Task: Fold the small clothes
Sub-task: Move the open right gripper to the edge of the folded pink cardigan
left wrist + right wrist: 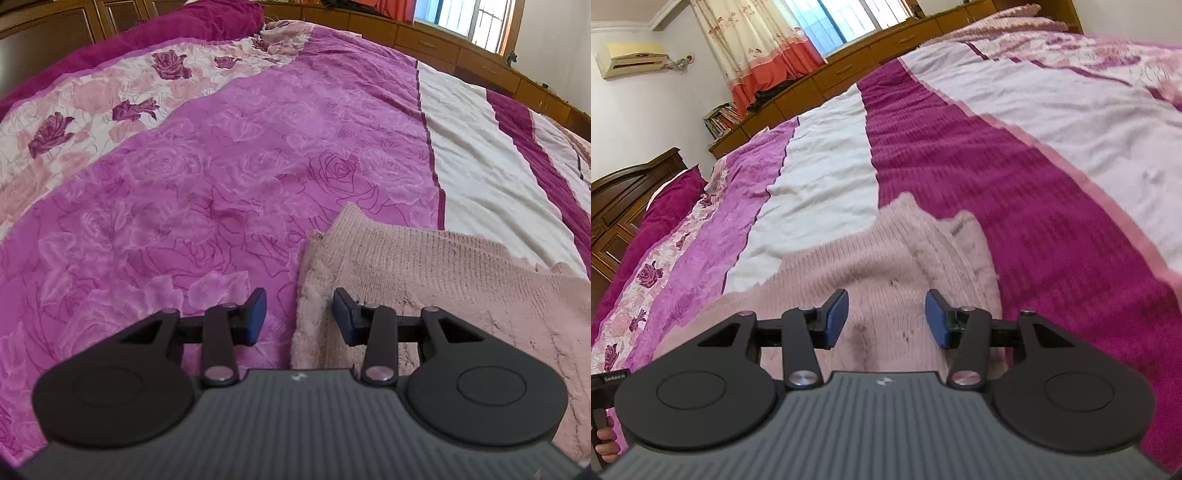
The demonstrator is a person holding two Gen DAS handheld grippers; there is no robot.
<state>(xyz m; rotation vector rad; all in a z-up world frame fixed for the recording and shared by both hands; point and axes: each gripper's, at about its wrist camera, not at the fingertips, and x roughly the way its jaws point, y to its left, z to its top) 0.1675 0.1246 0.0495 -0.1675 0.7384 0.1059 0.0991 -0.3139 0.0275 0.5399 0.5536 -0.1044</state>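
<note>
A pink sweater (424, 280) lies flat on the big bed cover (221, 166), near the person, over the purple rose part, the white stripe and the dark pink stripe. The left gripper (299, 314) hangs just above the sweater's left edge with its blue pads apart and nothing between them, one pad over the bed cover and one over the sweater. The right gripper (886, 317) hangs over the sweater's right part, pads apart too, gripping nothing.
</note>
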